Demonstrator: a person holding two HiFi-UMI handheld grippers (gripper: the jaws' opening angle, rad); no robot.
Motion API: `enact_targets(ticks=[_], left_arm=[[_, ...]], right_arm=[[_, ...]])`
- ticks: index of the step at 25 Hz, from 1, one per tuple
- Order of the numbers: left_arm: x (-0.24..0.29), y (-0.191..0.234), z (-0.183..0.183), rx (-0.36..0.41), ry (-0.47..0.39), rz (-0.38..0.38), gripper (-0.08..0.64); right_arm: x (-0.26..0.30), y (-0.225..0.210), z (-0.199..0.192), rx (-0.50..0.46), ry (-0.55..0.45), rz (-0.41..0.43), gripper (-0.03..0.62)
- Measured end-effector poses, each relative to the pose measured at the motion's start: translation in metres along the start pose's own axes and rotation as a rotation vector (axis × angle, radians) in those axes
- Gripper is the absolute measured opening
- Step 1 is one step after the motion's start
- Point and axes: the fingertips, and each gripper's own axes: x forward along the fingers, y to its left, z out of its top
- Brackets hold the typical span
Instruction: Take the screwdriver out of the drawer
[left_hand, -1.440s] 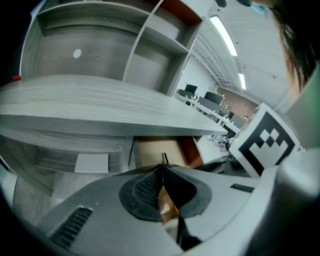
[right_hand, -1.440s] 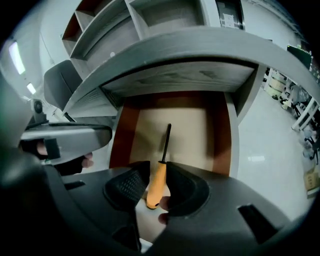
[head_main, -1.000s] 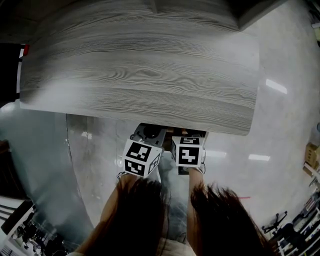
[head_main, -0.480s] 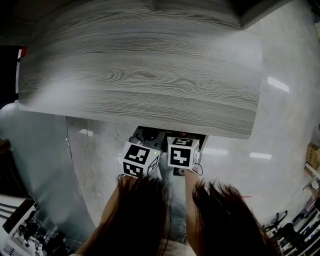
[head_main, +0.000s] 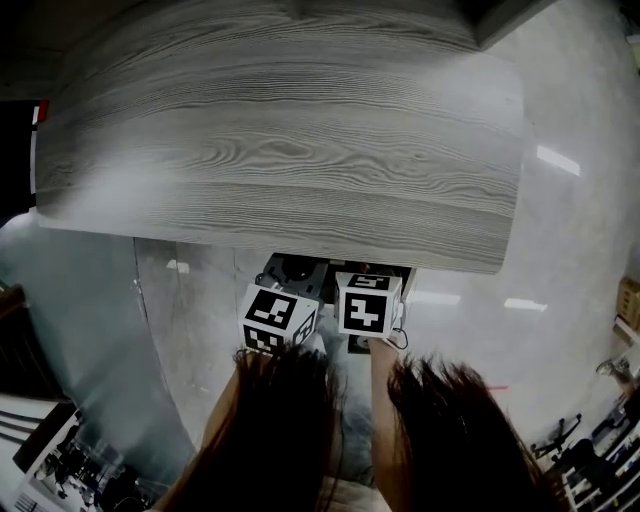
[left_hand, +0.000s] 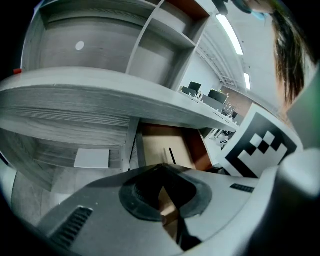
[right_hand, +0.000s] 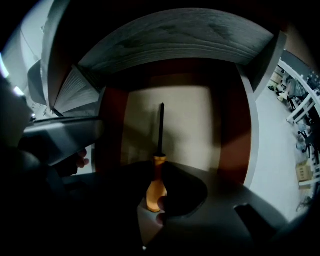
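Note:
The screwdriver (right_hand: 160, 135) has a black shaft and an orange handle (right_hand: 155, 187), and it lies lengthwise on the pale floor of the open drawer (right_hand: 192, 120) with the shaft pointing away. My right gripper (right_hand: 158, 192) is inside the drawer, shut on the handle. My left gripper (left_hand: 167, 202) is shut and empty, hovering just before the drawer (left_hand: 155, 147), where the shaft shows as a thin dark line (left_hand: 171, 155). In the head view both marker cubes, left (head_main: 278, 320) and right (head_main: 368, 305), sit at the desk's near edge, and the jaws are hidden under it.
The wood-grain desk top (head_main: 290, 150) overhangs the drawer. Red-brown drawer sides (right_hand: 231, 130) flank the screwdriver. Shelves (left_hand: 150, 55) stand above the desk. The floor (head_main: 570, 250) is shiny and pale, and the person's hair (head_main: 440, 430) covers the lower head view.
The right gripper's cube has shifted a little to the left, closer to the left cube. The left gripper has barely moved.

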Motion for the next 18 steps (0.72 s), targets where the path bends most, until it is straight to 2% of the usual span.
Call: enact_targets(ticks=[18], left_arm=[[-0.023, -0.018, 0.005, 0.069, -0.038, -0.032, 0.017]], right_arm=[[-0.047, 0.004, 0.005, 0.023, -0.061, -0.020, 0.089]])
